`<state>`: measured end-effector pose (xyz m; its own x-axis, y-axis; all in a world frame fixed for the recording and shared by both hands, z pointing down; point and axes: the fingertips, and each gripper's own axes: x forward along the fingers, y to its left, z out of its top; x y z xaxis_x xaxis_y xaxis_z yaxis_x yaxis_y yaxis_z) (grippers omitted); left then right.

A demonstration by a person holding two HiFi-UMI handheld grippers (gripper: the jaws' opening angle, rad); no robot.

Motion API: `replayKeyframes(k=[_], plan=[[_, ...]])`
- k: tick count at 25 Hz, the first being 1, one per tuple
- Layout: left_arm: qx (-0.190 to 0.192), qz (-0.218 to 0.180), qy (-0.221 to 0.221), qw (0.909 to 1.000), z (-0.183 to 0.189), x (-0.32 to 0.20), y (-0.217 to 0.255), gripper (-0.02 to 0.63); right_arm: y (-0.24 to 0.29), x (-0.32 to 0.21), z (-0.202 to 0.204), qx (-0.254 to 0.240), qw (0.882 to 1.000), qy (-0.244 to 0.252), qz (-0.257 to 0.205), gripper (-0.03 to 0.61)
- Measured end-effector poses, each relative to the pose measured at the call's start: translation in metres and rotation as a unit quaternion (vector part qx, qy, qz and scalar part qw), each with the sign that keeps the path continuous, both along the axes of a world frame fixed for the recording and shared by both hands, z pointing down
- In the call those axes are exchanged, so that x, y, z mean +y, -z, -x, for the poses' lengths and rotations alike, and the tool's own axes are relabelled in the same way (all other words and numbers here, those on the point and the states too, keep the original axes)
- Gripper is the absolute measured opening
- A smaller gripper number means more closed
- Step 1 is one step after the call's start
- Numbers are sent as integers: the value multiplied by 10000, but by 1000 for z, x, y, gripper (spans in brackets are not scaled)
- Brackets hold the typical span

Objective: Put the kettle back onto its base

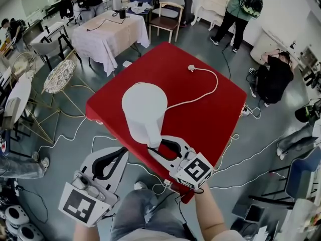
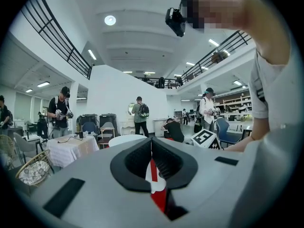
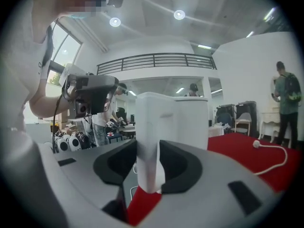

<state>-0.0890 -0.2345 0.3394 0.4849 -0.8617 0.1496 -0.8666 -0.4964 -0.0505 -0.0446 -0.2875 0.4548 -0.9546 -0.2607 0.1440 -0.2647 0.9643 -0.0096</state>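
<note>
Your right gripper (image 3: 148, 143) has its jaws spread wide around the handle (image 3: 147, 170) of the white kettle (image 1: 144, 107) — the handle stands between the pads, unclamped. The kettle sits upright on the red table (image 1: 205, 119) near your edge, with a white cord (image 1: 213, 87) running from under it to a plug (image 1: 191, 68). Your left gripper (image 2: 151, 142) hangs beside the table — jaws closed together, empty.
</note>
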Motion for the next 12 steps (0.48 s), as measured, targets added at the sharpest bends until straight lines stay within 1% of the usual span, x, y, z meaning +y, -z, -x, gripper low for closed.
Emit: replayKeyframes(k=[2, 5, 6, 8, 10, 12], plan=[[-26, -62, 8, 10000, -3, 0, 5, 11, 2, 0, -11, 5, 9999, -130, 47, 147], [-54, -75, -39, 9999, -9, 3, 9, 11, 15, 5, -24, -123, 9994, -309, 103, 146], [-21, -129, -59, 9999, -12, 4, 13, 11, 21, 8, -27, -179, 9991, -356, 108, 134], [33, -179, -90, 9998, -20, 6, 20, 11, 36, 14, -34, -286, 9987, -425, 76, 87], [58, -186, -133, 9997, -29, 10, 24, 11, 51, 23, -39, -387, 9982, -455, 1, 26], [104, -237, -200, 9995, -39, 14, 28, 11, 68, 31, -45, -495, 9976, -471, -74, 10]])
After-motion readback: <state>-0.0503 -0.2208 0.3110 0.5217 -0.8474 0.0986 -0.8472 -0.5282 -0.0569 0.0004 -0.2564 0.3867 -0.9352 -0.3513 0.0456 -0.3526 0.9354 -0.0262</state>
